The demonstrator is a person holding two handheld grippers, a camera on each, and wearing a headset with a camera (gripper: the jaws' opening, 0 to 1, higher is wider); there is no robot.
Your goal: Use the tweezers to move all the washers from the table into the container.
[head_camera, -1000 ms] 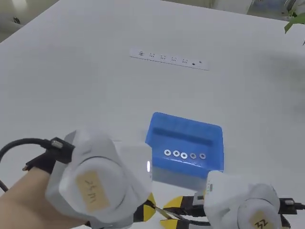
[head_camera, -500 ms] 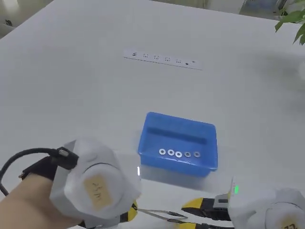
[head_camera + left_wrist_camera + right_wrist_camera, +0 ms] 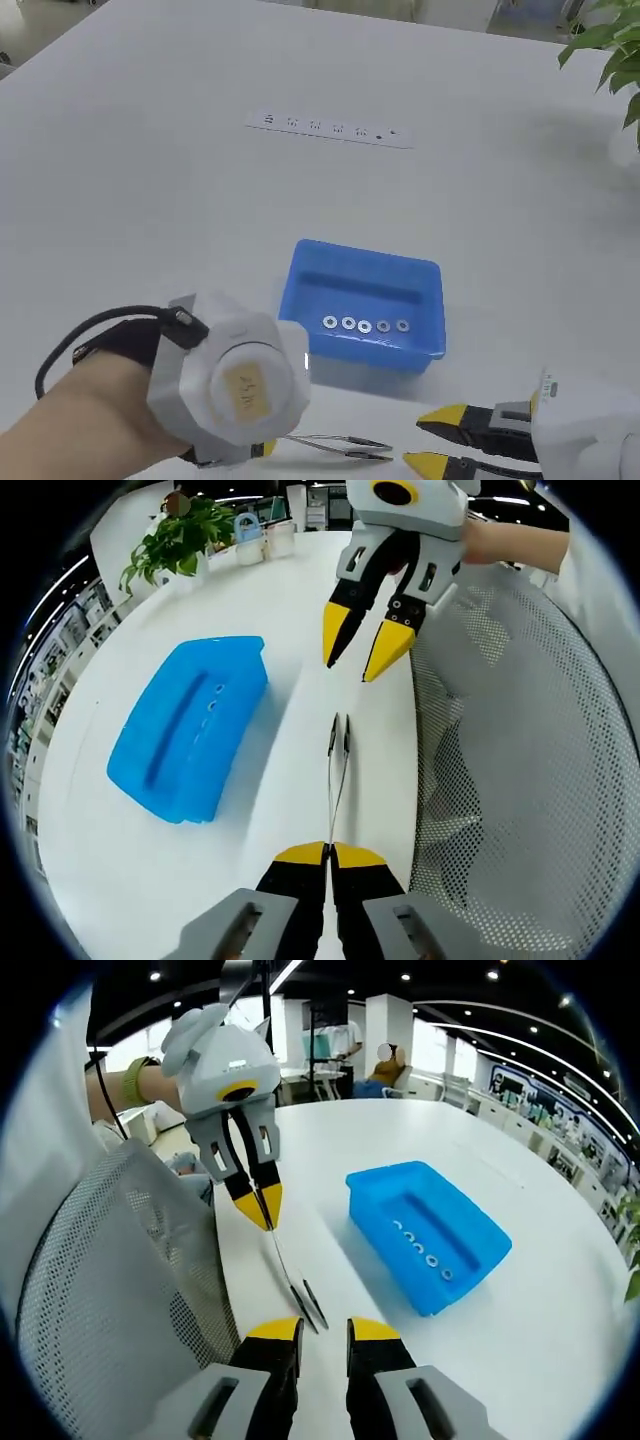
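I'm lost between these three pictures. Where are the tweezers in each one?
Head view: the tweezers run along the bottom edge, below the blue container.
Left gripper view: centre, rising from the left gripper, right of the container.
Right gripper view: lower centre, slanting, left of the container.
Shared landmark: the blue container with its row of washers.

Bright, even overhead light washes the white tabletop [image 3: 150,200] nearly flat, leaving just a soft shadow in front of the blue container [image 3: 372,352]. Both gripper views bow hard toward their edges. In the right gripper view, ceiling spotlights [image 3: 405,977] show as small sharp dots.
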